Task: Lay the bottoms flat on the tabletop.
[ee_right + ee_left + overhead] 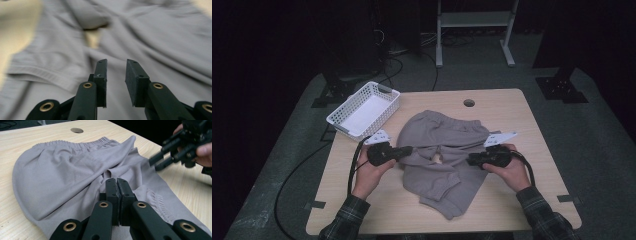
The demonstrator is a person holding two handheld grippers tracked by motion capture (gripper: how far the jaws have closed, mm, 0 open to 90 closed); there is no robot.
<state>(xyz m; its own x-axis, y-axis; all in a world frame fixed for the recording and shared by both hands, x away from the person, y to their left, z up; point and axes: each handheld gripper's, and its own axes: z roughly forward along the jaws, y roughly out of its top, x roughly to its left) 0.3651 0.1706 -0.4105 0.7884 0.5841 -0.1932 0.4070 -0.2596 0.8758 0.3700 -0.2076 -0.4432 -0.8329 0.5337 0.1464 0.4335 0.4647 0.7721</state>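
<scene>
Grey shorts (439, 135) with an elastic waistband lie crumpled in the middle of the wooden table (532, 125). My left gripper (408, 149) lies at their left edge. In the left gripper view its jaws (116, 182) are pressed together, and creases in the grey cloth (62, 170) run up to their tips. My right gripper (470, 161) sits at the shorts' right side, open. In the right gripper view (116, 65) there is a clear gap between its pads, the grey cloth (155, 37) lies just beyond and beneath, and nothing is pinched. The right gripper (153, 163) also shows hovering over the cloth.
A white slatted basket (364, 107) stands at the table's back left corner. A round cable hole (469, 103) is at the back edge. Cables trail from both grippers, the left one off the table's left side. A white frame (474, 22) stands on the floor behind.
</scene>
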